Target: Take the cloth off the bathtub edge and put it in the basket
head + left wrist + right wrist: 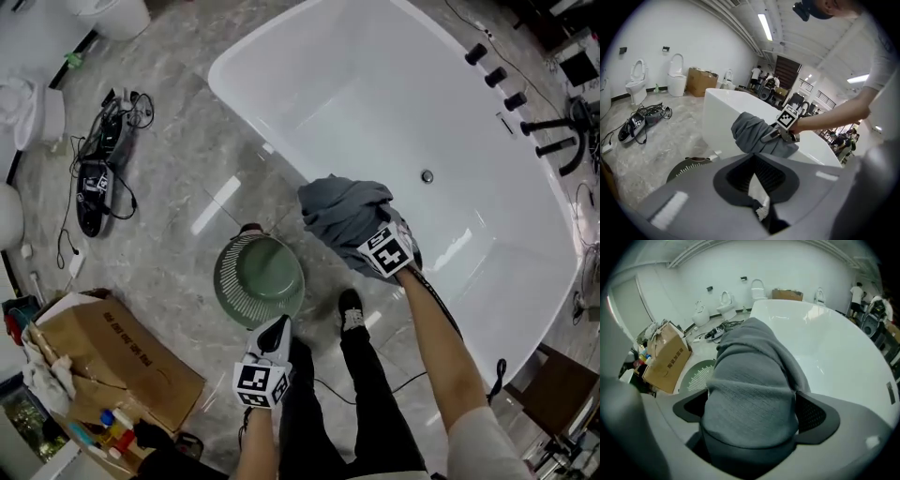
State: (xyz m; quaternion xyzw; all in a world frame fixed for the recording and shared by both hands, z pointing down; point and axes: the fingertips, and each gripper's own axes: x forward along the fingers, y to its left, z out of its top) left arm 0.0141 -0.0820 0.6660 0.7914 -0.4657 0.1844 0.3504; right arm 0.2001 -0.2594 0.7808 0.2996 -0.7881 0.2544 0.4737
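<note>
A grey cloth (342, 214) lies bunched over the near edge of the white bathtub (255, 127). My right gripper (354, 232) reaches into it from the near side. Its jaws stand wide, and the cloth (754, 390) fills the space between them in the right gripper view. The fingertips are buried in the folds. A round green basket (225, 281) stands on the floor just left of the tub edge. My left gripper (277, 330) hangs just to the near right of the basket, its jaws together with nothing in them. In the left gripper view the cloth (752, 133) and right gripper (780, 133) are ahead.
A cardboard box (112, 361) with bottles beside it sits at the lower left. A tangle of cables and a black device (98, 178) lie on the marble floor at the left. The person's shoe (350, 309) stands between basket and tub. Black taps (497, 75) line the tub's far rim.
</note>
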